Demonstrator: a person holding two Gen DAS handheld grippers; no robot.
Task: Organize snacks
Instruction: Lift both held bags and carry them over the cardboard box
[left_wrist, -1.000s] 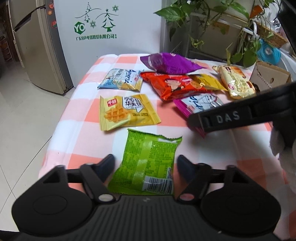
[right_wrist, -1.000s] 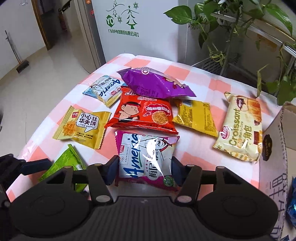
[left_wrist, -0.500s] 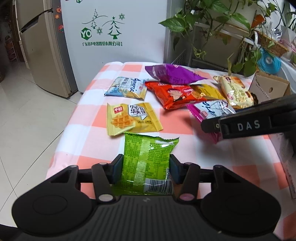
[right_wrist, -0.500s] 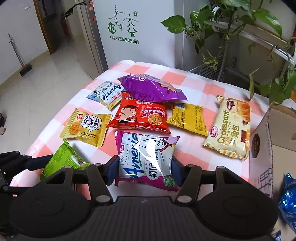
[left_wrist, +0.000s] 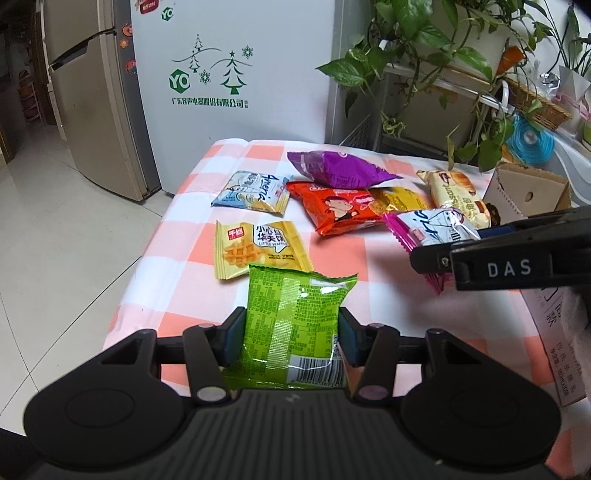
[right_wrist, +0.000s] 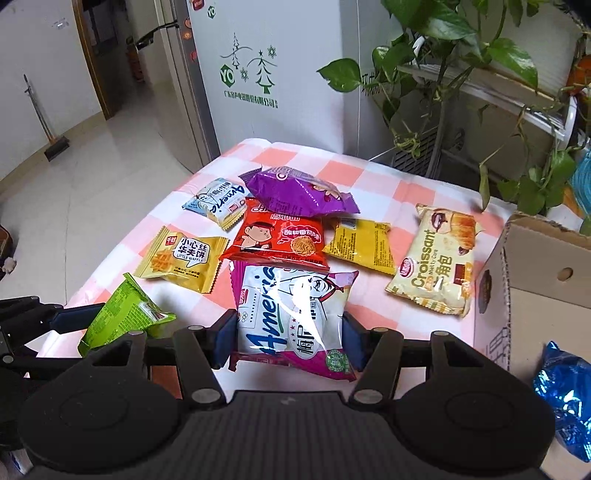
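My left gripper (left_wrist: 291, 325) is shut on a green snack packet (left_wrist: 295, 295), held just above the checked tablecloth (left_wrist: 177, 258) at its near left edge. My right gripper (right_wrist: 288, 330) is shut on a pink-and-white packet (right_wrist: 291, 306), lifted slightly off the cloth. In the right wrist view the green packet (right_wrist: 122, 317) hangs tilted at the left. In the left wrist view the right gripper's side (left_wrist: 498, 262) crosses in from the right with the pink packet (left_wrist: 432, 229).
On the cloth lie a yellow waffle packet (right_wrist: 181, 258), a light blue packet (right_wrist: 218, 203), a red one (right_wrist: 277, 236), a purple one (right_wrist: 299, 192), a yellow one (right_wrist: 358, 240) and a croissant pack (right_wrist: 436, 266). An open cardboard box (right_wrist: 535, 295) at the right holds a blue foil packet (right_wrist: 565, 391).
The left gripper's fingers closed onto the green packet and raised it off the cloth. The right gripper kept its hold on the pink-and-white packet and rose a little.
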